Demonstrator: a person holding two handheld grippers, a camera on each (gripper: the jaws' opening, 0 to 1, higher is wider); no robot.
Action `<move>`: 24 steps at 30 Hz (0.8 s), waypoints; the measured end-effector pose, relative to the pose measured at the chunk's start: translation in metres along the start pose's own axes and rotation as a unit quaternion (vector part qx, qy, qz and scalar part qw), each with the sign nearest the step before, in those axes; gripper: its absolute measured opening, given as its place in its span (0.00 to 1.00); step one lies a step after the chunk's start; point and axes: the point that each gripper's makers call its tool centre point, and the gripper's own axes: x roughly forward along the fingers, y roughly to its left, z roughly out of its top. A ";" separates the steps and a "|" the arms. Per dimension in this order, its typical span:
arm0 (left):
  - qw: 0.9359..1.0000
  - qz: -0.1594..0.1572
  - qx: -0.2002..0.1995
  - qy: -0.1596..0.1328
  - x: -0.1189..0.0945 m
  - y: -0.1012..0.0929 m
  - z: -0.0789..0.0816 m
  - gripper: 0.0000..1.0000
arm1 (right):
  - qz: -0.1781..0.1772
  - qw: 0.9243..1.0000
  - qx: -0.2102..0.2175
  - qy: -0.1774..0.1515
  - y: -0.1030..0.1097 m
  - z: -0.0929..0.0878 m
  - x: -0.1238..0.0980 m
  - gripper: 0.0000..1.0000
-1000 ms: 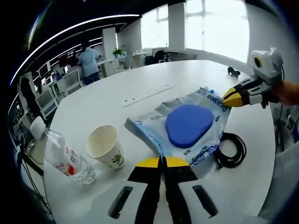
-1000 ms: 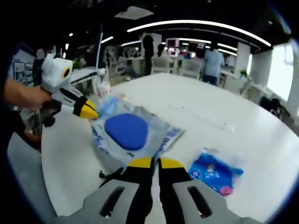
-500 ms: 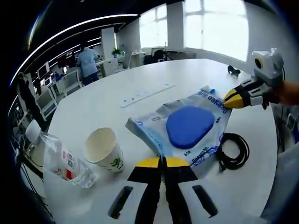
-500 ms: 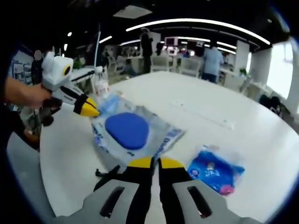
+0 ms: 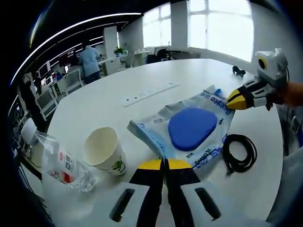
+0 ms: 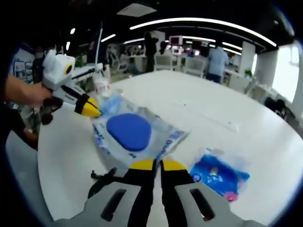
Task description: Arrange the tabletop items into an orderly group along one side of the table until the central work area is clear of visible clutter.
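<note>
Left gripper view: your left gripper (image 5: 165, 164) is pinched together, empty, hovering by the paper cup (image 5: 105, 152). Spread it first, right gripper (image 6: 153, 165) is closed too, near the blue-pad bag (image 6: 133, 134) mid-table

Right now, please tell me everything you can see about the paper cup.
The paper cup stands upright on the white table, mouth open and looking empty inside. It is cream-white, with a small green print low on its side. It sits beside a lying plastic bottle, close to it; whether they touch is unclear. The plastic bag lies apart from it. Neither gripper holds it.
</note>
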 end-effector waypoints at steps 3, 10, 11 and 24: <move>1.000 0.001 -0.001 0.000 0.004 0.003 0.000 0.00 | 0.000 1.000 -0.002 0.002 -0.002 -0.001 0.004 0.01; 1.000 0.004 -0.004 0.001 0.011 0.008 -0.001 0.00 | 0.000 1.000 -0.006 0.005 -0.006 -0.002 0.013 0.01; 1.000 0.004 -0.005 0.001 0.012 0.008 -0.001 0.00 | -0.001 1.000 -0.007 0.005 -0.006 -0.002 0.014 0.01; 1.000 0.005 -0.006 0.003 0.025 0.013 -0.005 0.00 | -0.009 1.000 -0.012 0.013 -0.013 -0.009 0.026 0.01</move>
